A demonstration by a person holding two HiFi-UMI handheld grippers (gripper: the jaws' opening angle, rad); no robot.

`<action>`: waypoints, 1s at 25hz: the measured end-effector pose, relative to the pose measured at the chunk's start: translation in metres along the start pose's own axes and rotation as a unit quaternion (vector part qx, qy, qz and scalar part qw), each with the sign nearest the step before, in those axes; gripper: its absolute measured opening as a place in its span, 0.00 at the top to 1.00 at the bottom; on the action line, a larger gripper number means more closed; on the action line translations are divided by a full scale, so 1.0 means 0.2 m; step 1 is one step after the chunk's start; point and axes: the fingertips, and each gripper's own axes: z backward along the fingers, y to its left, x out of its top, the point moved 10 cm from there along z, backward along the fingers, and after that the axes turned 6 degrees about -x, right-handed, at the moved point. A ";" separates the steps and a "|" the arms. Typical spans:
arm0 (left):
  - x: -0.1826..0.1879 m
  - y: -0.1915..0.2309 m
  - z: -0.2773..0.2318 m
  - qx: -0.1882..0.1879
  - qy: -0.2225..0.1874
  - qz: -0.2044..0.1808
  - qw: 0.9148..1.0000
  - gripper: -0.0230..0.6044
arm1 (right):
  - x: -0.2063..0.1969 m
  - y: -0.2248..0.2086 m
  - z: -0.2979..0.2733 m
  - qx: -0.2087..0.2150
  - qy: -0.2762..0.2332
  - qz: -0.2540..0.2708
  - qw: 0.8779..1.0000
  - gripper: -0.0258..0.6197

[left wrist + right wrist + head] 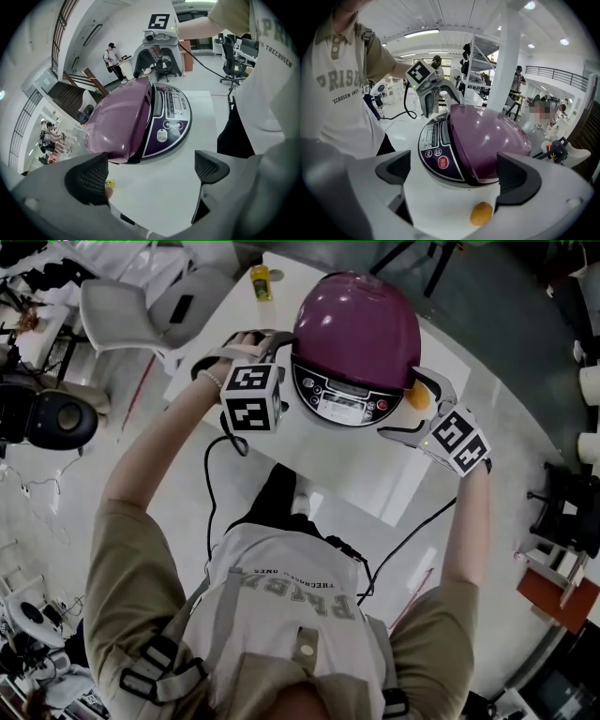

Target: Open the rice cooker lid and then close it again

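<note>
The rice cooker [356, 334] stands on the white table [375, 474], its purple lid down and its control panel [342, 401] facing me. My left gripper [279, 369] is at the cooker's left side and is open. In the left gripper view [150, 171] nothing lies between its pads, and the cooker [140, 119] sits just beyond them. My right gripper [412, 409] is at the cooker's right side, also open. In the right gripper view [454, 176] the cooker [473, 138] fills the space ahead, with bare table between the jaws.
A small orange object [481, 213] lies on the table by the right gripper's far finger, also seen as an orange object [417, 397] beside the cooker. A yellow bottle [261, 282] stands at the table's far edge. A grey chair [141, 310] is at the far left.
</note>
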 end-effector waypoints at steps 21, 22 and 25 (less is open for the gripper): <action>-0.03 -0.07 -0.08 -0.044 0.012 -0.003 0.999 0.01 | -0.05 0.05 -0.07 0.025 0.016 0.004 1.000 0.11; -0.03 -0.07 -0.08 -0.043 0.012 -0.004 0.999 0.01 | -0.05 0.06 -0.07 0.026 0.017 0.007 0.999 0.11; -0.03 -0.07 -0.07 -0.043 0.008 -0.004 0.999 0.01 | -0.05 0.06 -0.07 0.028 0.015 0.008 0.999 0.10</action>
